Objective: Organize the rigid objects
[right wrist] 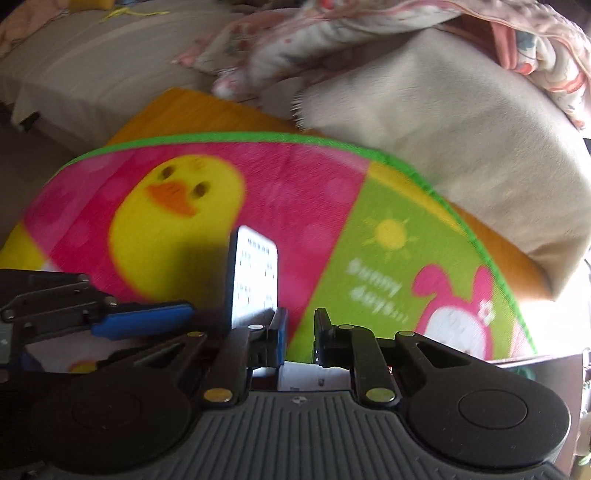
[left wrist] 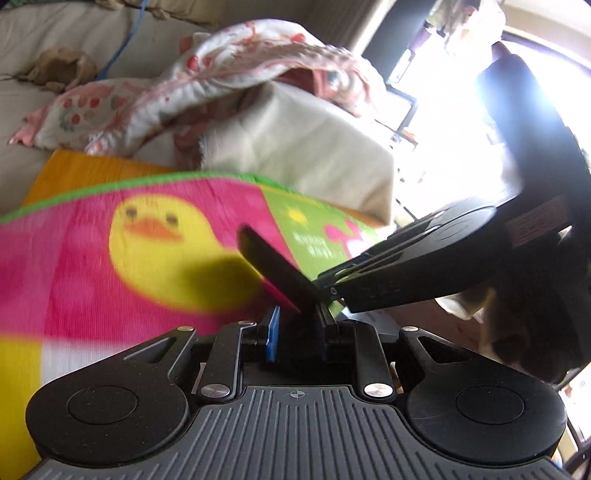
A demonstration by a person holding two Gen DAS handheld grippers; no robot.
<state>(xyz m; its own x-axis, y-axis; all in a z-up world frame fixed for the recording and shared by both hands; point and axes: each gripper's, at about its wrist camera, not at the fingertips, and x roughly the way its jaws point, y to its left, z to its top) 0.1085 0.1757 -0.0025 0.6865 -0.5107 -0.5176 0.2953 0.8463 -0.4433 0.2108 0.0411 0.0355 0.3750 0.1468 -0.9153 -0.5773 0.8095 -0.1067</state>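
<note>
A flat dark rectangular device point(left wrist: 275, 273) with a white face of small dark marks point(right wrist: 255, 277), like a remote or calculator, is held upright above a colourful duck-print mat point(left wrist: 110, 258). My left gripper point(left wrist: 295, 332) is shut on its lower end. In the right wrist view the left gripper's blue-padded finger point(right wrist: 144, 323) reaches in from the left to the device. My right gripper point(right wrist: 299, 332) is open and empty, its jaws a small gap apart, just right of the device. The right gripper's body point(left wrist: 424, 258) shows at the right in the left wrist view.
The duck mat point(right wrist: 332, 229) lies on an orange board point(right wrist: 207, 110). A cream cushion point(right wrist: 461, 140) and a pink floral blanket point(left wrist: 207, 74) lie behind it on a beige bed point(left wrist: 55, 29). A bright window point(left wrist: 461, 110) is at the far right.
</note>
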